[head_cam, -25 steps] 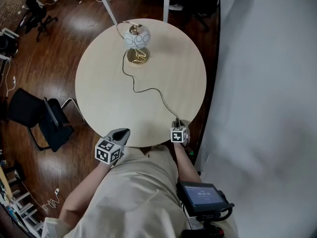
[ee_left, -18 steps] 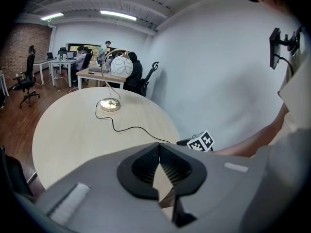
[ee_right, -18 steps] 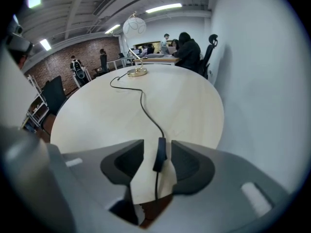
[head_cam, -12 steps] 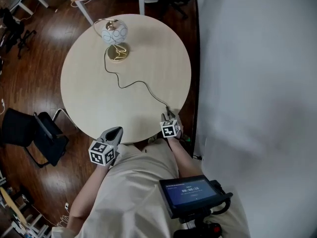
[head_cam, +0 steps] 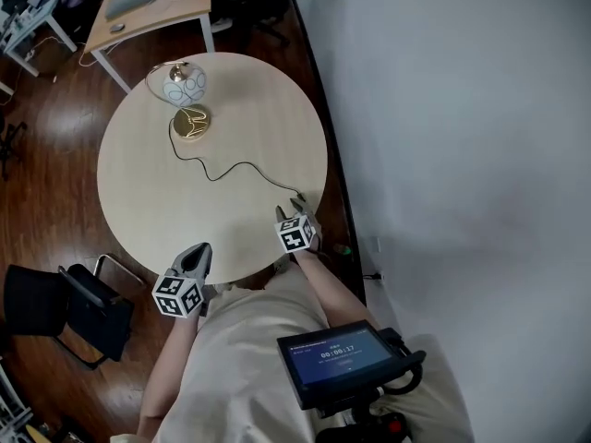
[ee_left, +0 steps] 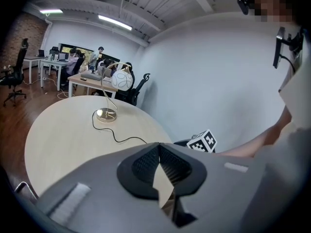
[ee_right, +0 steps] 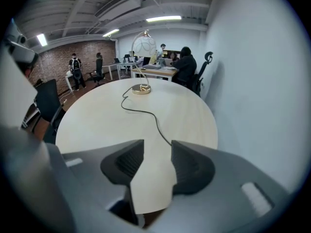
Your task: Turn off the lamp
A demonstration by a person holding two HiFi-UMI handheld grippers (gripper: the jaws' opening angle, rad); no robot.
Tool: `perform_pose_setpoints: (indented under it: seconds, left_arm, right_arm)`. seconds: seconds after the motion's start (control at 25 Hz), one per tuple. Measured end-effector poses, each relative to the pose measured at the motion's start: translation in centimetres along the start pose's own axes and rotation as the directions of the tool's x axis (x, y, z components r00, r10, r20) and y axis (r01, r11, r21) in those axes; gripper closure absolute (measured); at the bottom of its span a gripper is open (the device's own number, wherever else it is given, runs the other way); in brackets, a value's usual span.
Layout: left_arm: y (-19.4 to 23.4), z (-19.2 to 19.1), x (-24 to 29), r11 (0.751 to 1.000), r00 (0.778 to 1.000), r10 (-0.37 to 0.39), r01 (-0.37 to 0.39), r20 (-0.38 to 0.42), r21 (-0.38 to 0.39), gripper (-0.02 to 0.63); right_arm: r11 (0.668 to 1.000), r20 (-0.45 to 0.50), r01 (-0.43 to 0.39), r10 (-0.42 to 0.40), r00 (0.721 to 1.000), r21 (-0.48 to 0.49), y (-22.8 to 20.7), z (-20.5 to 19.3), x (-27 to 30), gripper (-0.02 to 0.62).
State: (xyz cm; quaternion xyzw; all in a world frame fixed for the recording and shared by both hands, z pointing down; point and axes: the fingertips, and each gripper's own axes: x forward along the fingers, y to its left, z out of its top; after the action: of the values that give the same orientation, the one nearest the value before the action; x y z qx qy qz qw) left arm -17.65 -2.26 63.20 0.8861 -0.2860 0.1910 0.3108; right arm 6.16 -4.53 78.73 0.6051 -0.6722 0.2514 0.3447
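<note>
The lamp, a white patterned globe [head_cam: 185,85] on a round brass base [head_cam: 191,121], stands at the far left of the round wooden table [head_cam: 138,201]. Its black cord [head_cam: 235,166] snakes across to the near right edge. My right gripper [head_cam: 296,207] hovers there over the cord's end. It is open and its jaws have just been opening; between them I see only bare table. In the right gripper view the cord [ee_right: 146,112] runs from the base [ee_right: 141,89] to behind the right-hand jaw. My left gripper [head_cam: 199,250] is at the near edge, fingertips touching, holding nothing.
A white wall [head_cam: 462,155] runs close along the table's right side. A wooden desk [head_cam: 148,3] stands beyond the lamp. A black chair [head_cam: 65,307] is at the lower left. A tablet [head_cam: 334,356] hangs at the person's front. People sit in the background [ee_right: 184,59].
The head view has swung, so the table now lies further left. My right gripper has lifted off the near table edge by the cord's end. My left gripper has shifted a little.
</note>
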Motion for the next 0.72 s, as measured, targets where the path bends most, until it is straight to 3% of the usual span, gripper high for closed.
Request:
perform_pose_setpoints:
  seconds: [0.28,0.4,0.72]
  left_arm:
    - [2.3,-0.3,-2.8,0.997,0.997,-0.078,0.078,0.029,-0.008,0.606]
    - [3.4,-0.6,-4.6,0.995,0.994,-0.100,0.100,0.047,-0.006,0.606]
    - [6.8,-2.2,-10.1,0.994,0.992,-0.110,0.109,0.054,0.026,0.606]
  right_arm:
    - [0.997,0.113,-0.010,0.002,0.994,0.070,5.5,3.1,-5.8,0.425]
    - [0.996,0.176,-0.045,0.031,0.984,0.077,8.9,4.4,-9.2,0.471]
    - [0.989,0.375,-0.136,0.109,0.921,0.049,18.1,9.6,-17.0,0.499]
